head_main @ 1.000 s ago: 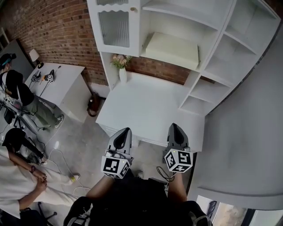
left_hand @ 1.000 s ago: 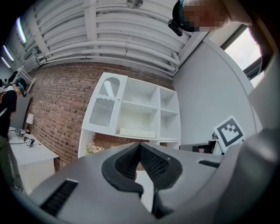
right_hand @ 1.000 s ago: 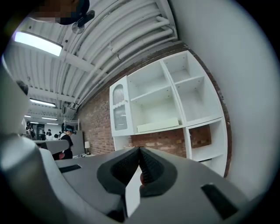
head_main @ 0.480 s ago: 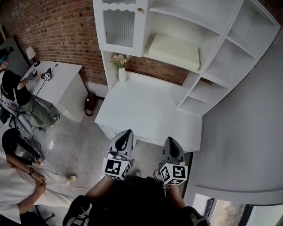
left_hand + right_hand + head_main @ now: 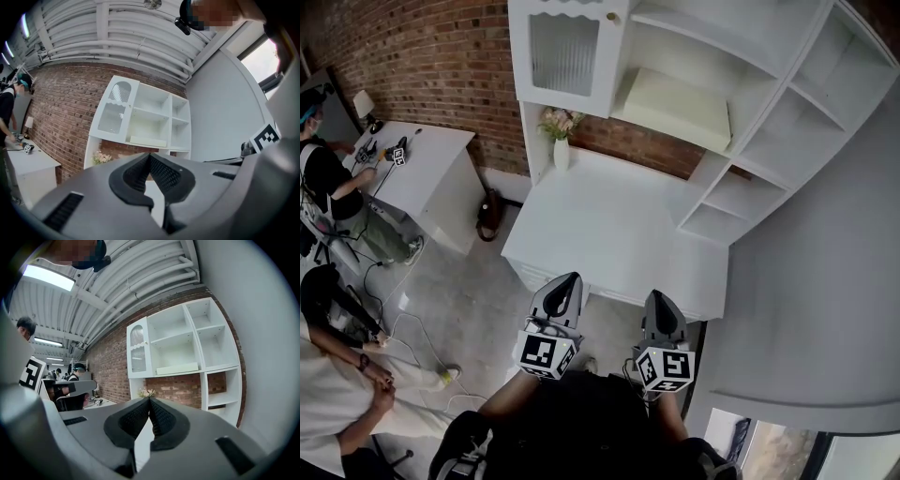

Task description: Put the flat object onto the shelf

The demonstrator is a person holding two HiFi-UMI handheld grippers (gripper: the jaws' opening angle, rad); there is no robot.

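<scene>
The flat object (image 5: 675, 108) is a pale yellow-green slab lying on a middle shelf of the white shelf unit (image 5: 769, 141). It also shows in the left gripper view (image 5: 147, 141) and in the right gripper view (image 5: 177, 368). My left gripper (image 5: 571, 278) and right gripper (image 5: 661, 294) hang side by side near my body, in front of the white desk (image 5: 609, 225) and well short of the shelf. The left gripper's tips (image 5: 150, 154) meet with nothing between them. The right gripper (image 5: 149, 399) is shut too and holds nothing.
A vase of flowers (image 5: 560, 141) stands at the desk's back left, under a glass-fronted cabinet door (image 5: 562, 56). A second white table (image 5: 422, 169) with small items stands at the left, with people (image 5: 328, 197) beside it. Cables lie on the floor (image 5: 422, 347).
My right gripper has drawn back toward my body, away from the desk. The left gripper has hardly moved. Both stay shut and empty.
</scene>
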